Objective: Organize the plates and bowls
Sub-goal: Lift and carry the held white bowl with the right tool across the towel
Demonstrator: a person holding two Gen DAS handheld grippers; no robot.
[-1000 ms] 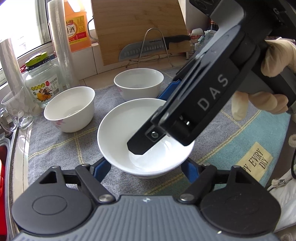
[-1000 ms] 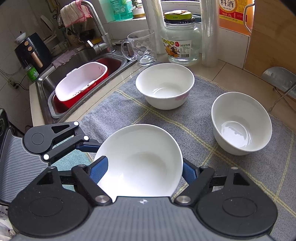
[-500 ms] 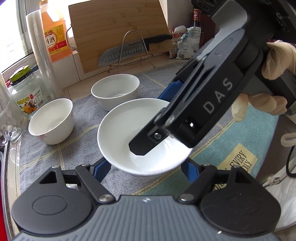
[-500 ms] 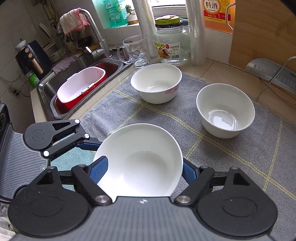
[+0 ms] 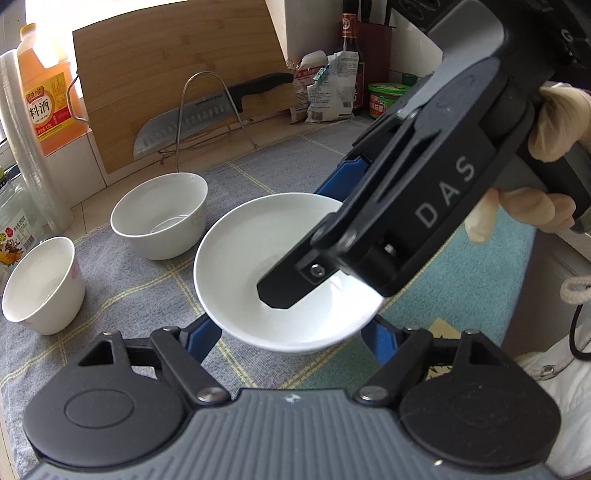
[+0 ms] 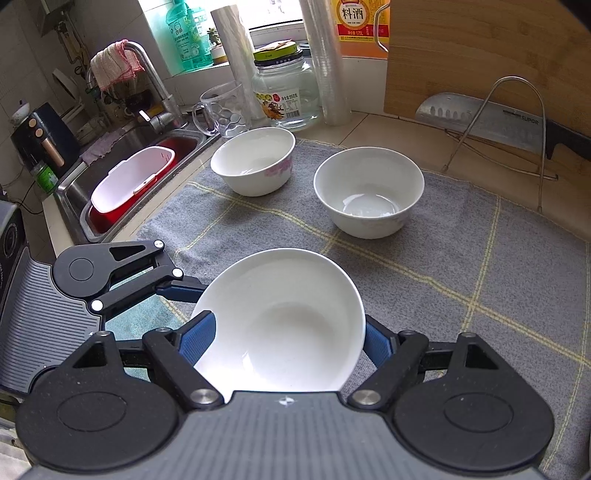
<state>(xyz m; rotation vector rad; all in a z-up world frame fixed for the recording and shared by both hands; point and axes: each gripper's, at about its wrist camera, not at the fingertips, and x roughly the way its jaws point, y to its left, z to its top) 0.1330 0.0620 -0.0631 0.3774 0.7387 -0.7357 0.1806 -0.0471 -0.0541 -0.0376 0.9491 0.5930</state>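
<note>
The black gripper [image 5: 424, 206] has the white letters "DAS" on its side. The orange bottle [image 6: 364, 27] has a label that says "料酒". The big knife [image 6: 491, 123] says "SUPOR" on its blade. The glass jar [image 6: 286, 92] has a label too small to read.

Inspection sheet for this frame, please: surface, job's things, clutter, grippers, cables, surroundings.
Surface: grey checked mat on the counter.
Job's things: shallow white bowl held off the mat; two deep bowls standing on it.
Clutter: glass jar, glass mug, cleaver on a wire rack.
Grippers: left gripper and right gripper both clamp the shallow bowl's rim.
Cables: black cable at right edge.
Surroundings: sink with white basket.
</note>
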